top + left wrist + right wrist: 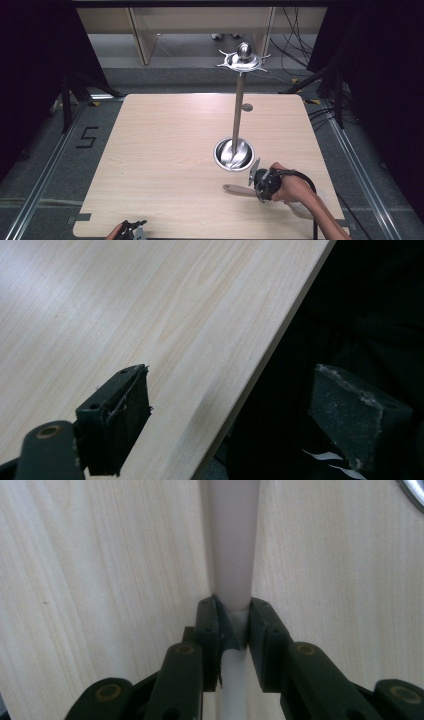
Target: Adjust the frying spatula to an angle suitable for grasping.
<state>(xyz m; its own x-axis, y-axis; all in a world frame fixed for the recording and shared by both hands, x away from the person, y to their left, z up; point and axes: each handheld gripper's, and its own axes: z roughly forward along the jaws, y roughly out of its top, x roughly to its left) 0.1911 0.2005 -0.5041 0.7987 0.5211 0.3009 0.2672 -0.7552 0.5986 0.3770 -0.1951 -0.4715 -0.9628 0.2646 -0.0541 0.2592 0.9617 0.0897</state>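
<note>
Left tool (134,229) at near counter (165,150) edge, jaws wide apart, idle, holding nothing. Right tool (259,184) clamped on pale utensil handle (230,545); utensil (239,189) lies flat on counter near right edge, just in front of steel stand base (234,154). Judgement: lift level, keep grip centred on handle, clear base before raising toward hooks atop stand (243,60). Right gripper view shows pads (260,625) pinching handle squarely; high view shows stand's pole and top ring, 1 arm reaching in.
</note>
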